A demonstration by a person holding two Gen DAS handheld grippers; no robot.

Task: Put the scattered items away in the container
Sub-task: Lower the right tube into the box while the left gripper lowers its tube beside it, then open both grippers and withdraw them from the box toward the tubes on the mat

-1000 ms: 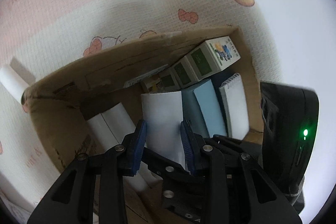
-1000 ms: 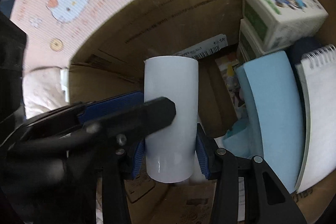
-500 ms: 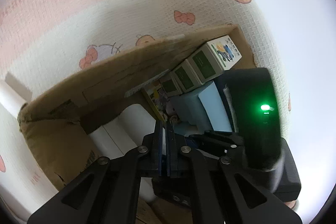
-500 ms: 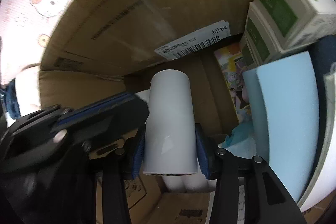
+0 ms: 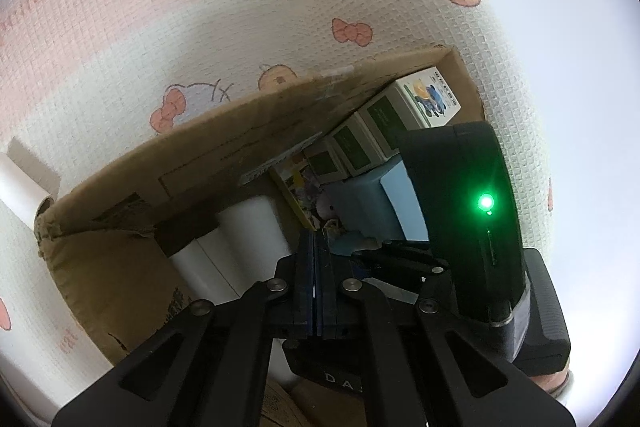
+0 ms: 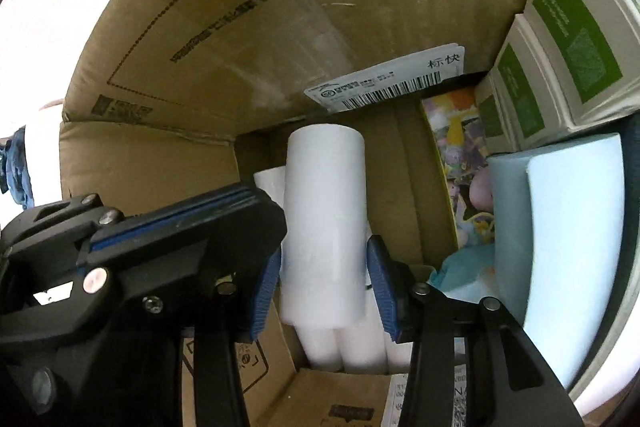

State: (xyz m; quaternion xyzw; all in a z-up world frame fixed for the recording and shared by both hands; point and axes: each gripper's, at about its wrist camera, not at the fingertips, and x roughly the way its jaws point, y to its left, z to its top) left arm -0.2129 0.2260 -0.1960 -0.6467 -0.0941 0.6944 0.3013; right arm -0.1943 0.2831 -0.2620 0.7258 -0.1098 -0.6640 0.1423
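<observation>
Since the earlier frame our left gripper has pressed its jaws together on nothing, and our right gripper, pinching the white roll, has sunk into the cardboard box. We release once it rests, apparently, on the rolls below (free floor beside blue foam)

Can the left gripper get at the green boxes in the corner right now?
Probably not. The left gripper is shut and empty, and the right gripper, holding a white roll, sits between it and the green boxes in the cardboard box.
</observation>
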